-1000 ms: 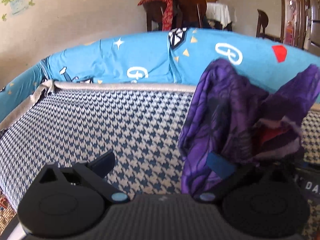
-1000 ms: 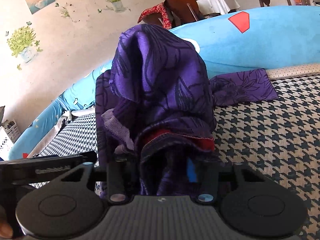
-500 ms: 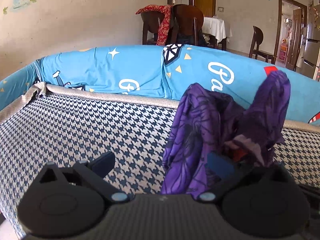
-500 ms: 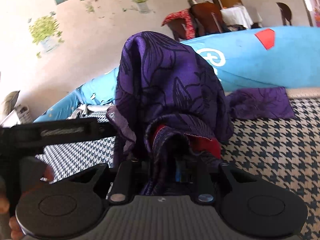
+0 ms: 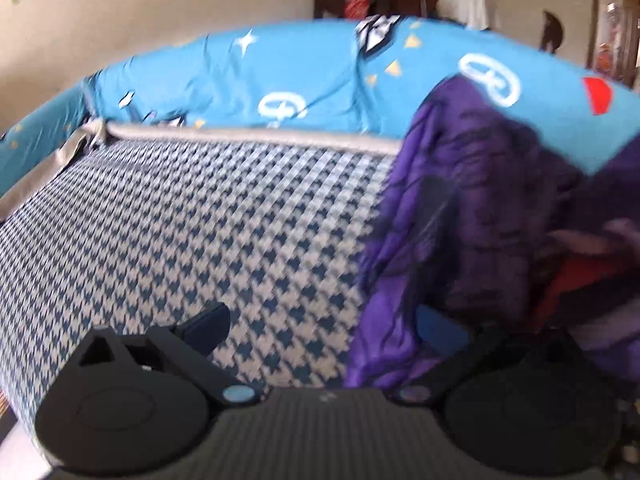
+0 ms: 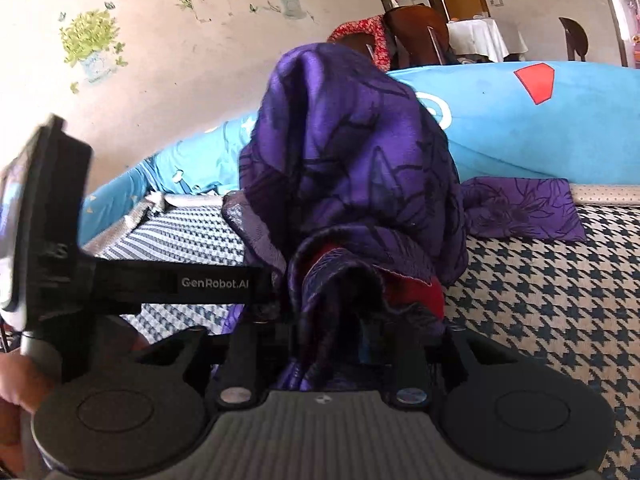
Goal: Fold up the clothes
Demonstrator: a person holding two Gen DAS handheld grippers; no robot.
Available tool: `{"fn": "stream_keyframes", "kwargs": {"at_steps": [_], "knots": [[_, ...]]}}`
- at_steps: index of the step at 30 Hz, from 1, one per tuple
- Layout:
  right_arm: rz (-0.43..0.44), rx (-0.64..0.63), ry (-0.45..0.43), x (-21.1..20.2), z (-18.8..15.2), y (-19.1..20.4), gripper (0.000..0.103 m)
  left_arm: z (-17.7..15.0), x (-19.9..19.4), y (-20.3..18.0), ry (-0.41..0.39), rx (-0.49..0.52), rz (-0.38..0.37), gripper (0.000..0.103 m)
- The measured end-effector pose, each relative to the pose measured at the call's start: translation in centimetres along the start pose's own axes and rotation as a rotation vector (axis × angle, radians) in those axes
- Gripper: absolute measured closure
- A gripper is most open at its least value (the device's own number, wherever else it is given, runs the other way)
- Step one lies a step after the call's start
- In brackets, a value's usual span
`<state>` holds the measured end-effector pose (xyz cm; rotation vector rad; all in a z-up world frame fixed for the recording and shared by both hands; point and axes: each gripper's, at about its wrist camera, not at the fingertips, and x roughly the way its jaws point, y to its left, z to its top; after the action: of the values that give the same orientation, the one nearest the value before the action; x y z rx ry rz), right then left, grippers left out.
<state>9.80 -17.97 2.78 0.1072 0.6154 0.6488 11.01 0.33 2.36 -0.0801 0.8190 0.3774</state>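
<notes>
Houndstooth mattress [image 5: 240,220], blue cushion [image 5: 300,76] behind; decal-dotted wall [image 6: 160,60].

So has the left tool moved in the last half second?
Yes. The left tool dropped closer to the bed; the blue cushion now sits higher, hiding more of the chairs.

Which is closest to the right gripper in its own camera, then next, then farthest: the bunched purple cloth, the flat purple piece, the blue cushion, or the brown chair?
1. Bunched purple cloth: pinched in the right gripper, dead centre.
2. Flat purple piece: lying on the checked cover, to the right.
3. Blue cushion: behind that piece, right.
4. Brown chair: far back by the wall, top centre.
</notes>
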Motion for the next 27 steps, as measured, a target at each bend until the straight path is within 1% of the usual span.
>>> {"fn": "stream_keyframes", "kwargs": {"at_steps": [1, 2, 3, 4, 5, 8, 9, 11, 12, 13, 14, 16, 21, 23, 25, 27], "knots": [[-0.012, 0.001, 0.008, 0.1, 0.0, 0.0, 0.064, -0.1, 0.3, 0.1, 0.012, -0.001, 0.010, 0.000], [-0.025, 0.002, 0.016, 0.2, -0.1, 0.0, 0.056, -0.2, 0.7, 0.1, 0.024, -0.002, 0.020, 0.000], [-0.037, 0.008, 0.027, 0.4, -0.1, -0.1, 0.052, -0.3, 0.9, 0.2, 0.033, -0.004, 0.026, 0.000], [-0.045, 0.018, 0.040, 0.6, -0.2, -0.3, 0.044, -0.3, 0.9, 0.2, 0.032, -0.005, 0.025, 0.000], [-0.053, 0.028, 0.054, 0.9, -0.3, -0.4, 0.039, -0.3, 0.9, 0.2, 0.031, 0.000, 0.030, 0.000], [-0.076, 0.055, 0.074, 1.3, -0.7, -0.6, 0.040, -0.3, 0.8, 0.1, 0.030, 0.004, 0.037, 0.000], [-0.085, 0.052, 0.071, 1.4, -0.8, -0.5, 0.041, -0.3, 0.8, 0.2, 0.031, -0.001, 0.032, 0.000], [-0.091, 0.043, 0.056, 1.3, -0.8, -0.4, 0.057, -0.1, 0.6, 0.4, 0.026, -0.013, 0.019, 0.000], [-0.092, 0.037, 0.044, 1.2, -0.8, -0.3, 0.061, 0.0, 0.4, 0.4, 0.021, -0.019, 0.008, 0.000], [-0.095, 0.031, 0.031, 0.9, -0.7, -0.3, 0.070, 0.0, 0.3, 0.5, 0.016, -0.024, -0.003, 0.000], [-0.098, 0.027, 0.019, 0.7, -0.5, -0.3, 0.077, 0.1, 0.1, 0.5, 0.011, -0.029, -0.015, 0.000], [-0.104, 0.034, -0.006, 0.3, 0.1, -0.5, 0.083, 0.2, -0.3, 0.6, -0.002, -0.035, -0.045, 0.000], [-0.134, 0.093, -0.089, -1.8, 1.8, -1.8, 0.087, 0.2, -1.5, 0.2, -0.042, -0.025, -0.110, 0.000], [-0.153, 0.106, -0.140, -3.0, 2.7, -2.6, 0.091, 0.0, -1.9, -0.2, -0.057, -0.011, -0.125, 0.000], [-0.157, 0.121, -0.173, -3.9, 3.4, -3.4, 0.092, -0.2, -2.3, -0.7, -0.066, 0.002, -0.143, 0.000], [-0.182, 0.137, -0.192, -4.3, 3.9, -4.4, 0.092, -0.3, -2.3, -1.1, -0.068, 0.016, -0.159, 0.000]]}}
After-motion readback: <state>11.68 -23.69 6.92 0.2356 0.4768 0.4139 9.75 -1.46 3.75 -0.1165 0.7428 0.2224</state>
